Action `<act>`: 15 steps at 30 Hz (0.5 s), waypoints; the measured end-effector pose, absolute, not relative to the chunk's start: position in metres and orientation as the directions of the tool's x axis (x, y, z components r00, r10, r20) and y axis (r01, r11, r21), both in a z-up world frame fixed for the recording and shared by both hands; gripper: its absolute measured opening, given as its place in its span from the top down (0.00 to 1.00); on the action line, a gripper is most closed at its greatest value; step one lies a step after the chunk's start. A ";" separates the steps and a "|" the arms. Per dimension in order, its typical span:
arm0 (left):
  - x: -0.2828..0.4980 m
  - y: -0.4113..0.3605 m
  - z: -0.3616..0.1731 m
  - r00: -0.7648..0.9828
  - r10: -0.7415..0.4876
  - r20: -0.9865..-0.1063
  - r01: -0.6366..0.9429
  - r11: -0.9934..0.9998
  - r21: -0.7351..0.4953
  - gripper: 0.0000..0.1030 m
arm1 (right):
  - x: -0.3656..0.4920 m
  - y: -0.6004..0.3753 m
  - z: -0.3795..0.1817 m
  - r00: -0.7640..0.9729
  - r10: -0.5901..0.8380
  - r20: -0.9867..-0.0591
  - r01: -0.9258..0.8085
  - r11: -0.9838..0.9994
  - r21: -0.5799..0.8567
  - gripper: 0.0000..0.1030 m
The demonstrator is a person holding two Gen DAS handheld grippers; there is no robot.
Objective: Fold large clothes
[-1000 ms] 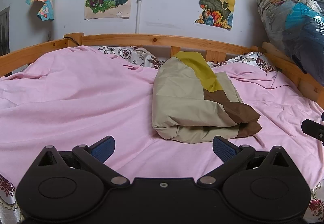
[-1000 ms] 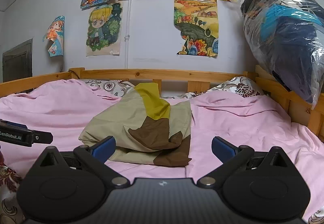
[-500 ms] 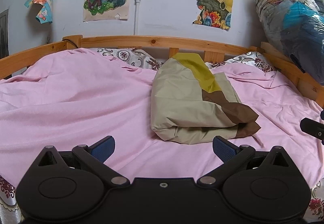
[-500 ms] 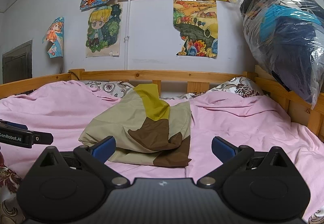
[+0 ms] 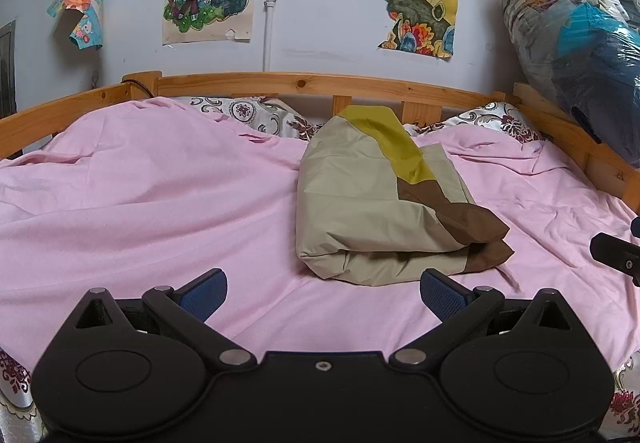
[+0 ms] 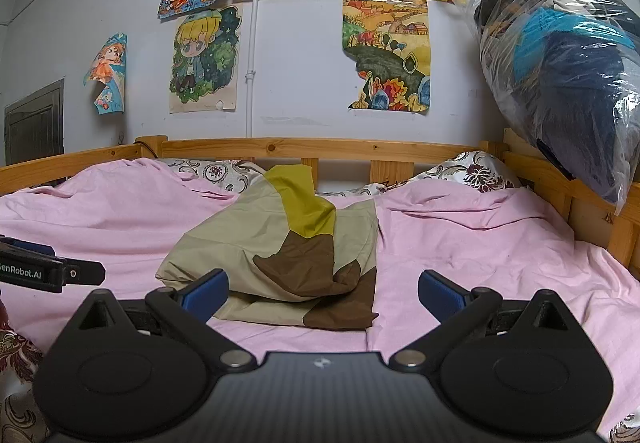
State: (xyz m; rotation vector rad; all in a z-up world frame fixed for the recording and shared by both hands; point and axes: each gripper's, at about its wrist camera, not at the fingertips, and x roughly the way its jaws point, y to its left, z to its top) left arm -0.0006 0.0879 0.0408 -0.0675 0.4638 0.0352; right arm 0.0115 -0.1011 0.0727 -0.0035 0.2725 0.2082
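I hold both grippers, left (image 5: 323, 285) and right (image 6: 323, 289), fingers spread and empty, short of the folded garment (image 5: 376, 203) mid-bed toward the headboard rail; its long axis runs away from me (right seems nearer).

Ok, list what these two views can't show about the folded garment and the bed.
- Folded garment: its inner layers are hidden by its own top layer in both views, so garment type is unclear.
- Its near left corner, right wrist view: hidden behind the right hand-held gripper finger.
- Pink sheet: near edge hidden by the left hand-held gripper body.
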 end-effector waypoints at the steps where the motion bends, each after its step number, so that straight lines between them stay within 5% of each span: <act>1: -0.001 0.088 0.041 0.894 0.019 -0.448 -0.049 0.997 -0.057 0.01 | 0.012 -0.101 0.073 0.942 0.205 -0.267 -0.205 0.978 0.025 0.00; 15: 0.001 0.089 0.040 0.887 0.012 -0.462 -0.045 0.997 -0.059 0.01 | 0.012 -0.101 0.073 0.942 0.203 -0.267 -0.204 0.979 0.025 0.00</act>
